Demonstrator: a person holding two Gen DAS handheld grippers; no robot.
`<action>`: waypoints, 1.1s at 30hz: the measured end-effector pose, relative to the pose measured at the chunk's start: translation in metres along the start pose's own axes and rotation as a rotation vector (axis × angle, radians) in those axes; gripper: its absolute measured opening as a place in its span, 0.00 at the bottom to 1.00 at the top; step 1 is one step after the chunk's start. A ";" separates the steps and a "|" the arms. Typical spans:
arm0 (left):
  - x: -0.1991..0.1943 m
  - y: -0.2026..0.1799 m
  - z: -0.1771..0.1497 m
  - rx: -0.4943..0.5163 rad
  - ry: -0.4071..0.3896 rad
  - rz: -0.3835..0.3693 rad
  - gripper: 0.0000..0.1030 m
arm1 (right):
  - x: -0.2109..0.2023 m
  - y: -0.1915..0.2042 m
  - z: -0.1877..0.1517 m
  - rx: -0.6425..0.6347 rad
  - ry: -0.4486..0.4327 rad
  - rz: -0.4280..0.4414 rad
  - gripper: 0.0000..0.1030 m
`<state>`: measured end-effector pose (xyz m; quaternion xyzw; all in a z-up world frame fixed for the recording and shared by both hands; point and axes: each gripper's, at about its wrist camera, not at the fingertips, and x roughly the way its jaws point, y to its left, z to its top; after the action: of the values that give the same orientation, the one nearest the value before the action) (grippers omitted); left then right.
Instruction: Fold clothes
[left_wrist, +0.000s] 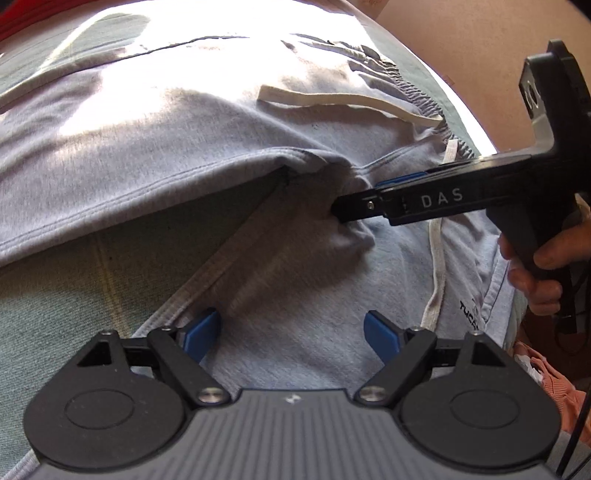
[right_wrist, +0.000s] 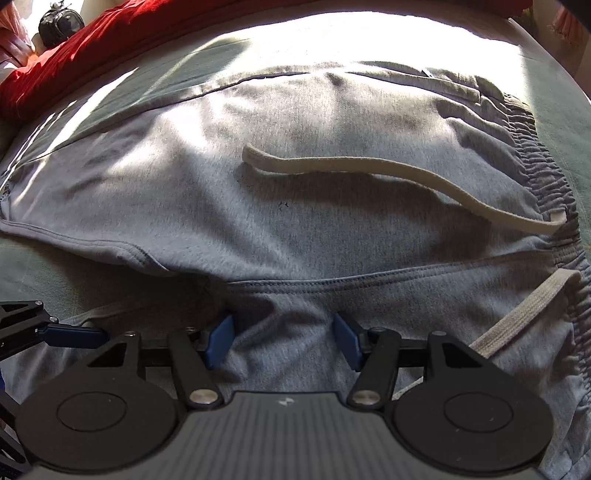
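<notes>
Light grey shorts (left_wrist: 155, 155) lie spread on a grey-green bed cover (left_wrist: 66, 302), with the elastic waistband (right_wrist: 539, 162) to the right and a cream drawstring (right_wrist: 369, 166) lying across the front. My left gripper (left_wrist: 293, 332) hangs open just over the near leg of the shorts, its pads well apart above the cloth. My right gripper (right_wrist: 284, 341) is open too, its blue pads on either side of a low ridge of cloth near the crotch seam (right_wrist: 332, 282). In the left wrist view the right gripper (left_wrist: 338, 212) pokes into the bunched cloth from the right.
A red cloth (right_wrist: 92, 40) lies along the far edge of the bed, with a small black bag (right_wrist: 61, 20) behind it. A hand (left_wrist: 546, 258) grips the right gripper's handle. Peach fabric (left_wrist: 554, 384) shows at the near right. Bright sunlight washes out the far side.
</notes>
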<state>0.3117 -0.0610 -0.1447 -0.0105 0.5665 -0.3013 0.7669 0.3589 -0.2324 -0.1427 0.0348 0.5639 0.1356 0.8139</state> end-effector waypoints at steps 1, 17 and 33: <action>0.000 0.000 -0.001 -0.005 -0.007 -0.004 0.87 | 0.000 0.000 0.000 -0.003 -0.001 0.004 0.73; -0.040 0.015 0.004 -0.051 -0.068 -0.061 0.85 | -0.025 -0.002 0.001 -0.155 0.020 0.087 0.80; -0.041 0.141 0.196 0.458 -0.107 0.269 0.47 | -0.001 -0.064 0.228 -0.525 -0.017 0.101 0.50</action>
<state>0.5397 0.0100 -0.0893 0.2227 0.4384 -0.3163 0.8113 0.5813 -0.2726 -0.0727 -0.1482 0.5002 0.3173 0.7919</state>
